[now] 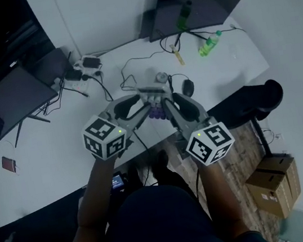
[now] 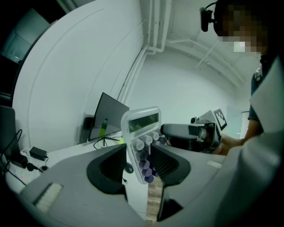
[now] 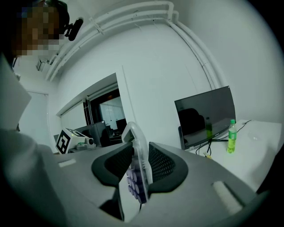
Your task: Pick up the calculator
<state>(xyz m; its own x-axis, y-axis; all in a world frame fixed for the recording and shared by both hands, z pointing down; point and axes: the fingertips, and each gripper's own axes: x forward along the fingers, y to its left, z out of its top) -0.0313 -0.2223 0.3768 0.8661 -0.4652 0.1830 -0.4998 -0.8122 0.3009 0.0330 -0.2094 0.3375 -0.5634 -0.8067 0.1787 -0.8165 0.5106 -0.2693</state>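
Note:
A pale calculator (image 1: pixel 152 95) with purple round keys is held up above the white desk's (image 1: pixel 44 163) front edge, between both grippers. My left gripper (image 1: pixel 142 106) comes in from the left and is shut on it. In the left gripper view the calculator (image 2: pixel 141 126) stands upright, display on top, with my left gripper's (image 2: pixel 139 158) pads pressing its two sides. My right gripper (image 1: pixel 166 107) comes in from the right. In the right gripper view the calculator (image 3: pixel 138 153) shows edge-on, pinched between my right gripper's (image 3: pixel 138 167) jaws. The right gripper (image 2: pixel 195 132) also appears in the left gripper view.
On the desk lie a black mouse (image 1: pixel 188 87), tangled cables (image 1: pixel 131 66), a power strip (image 1: pixel 77 81), two green bottles (image 1: pixel 209 44) and a red item (image 1: pixel 8 164). Dark monitors (image 1: pixel 193 5) stand at the back and left. A cardboard box (image 1: pixel 275 183) and a black chair (image 1: pixel 259 100) are on the floor to the right.

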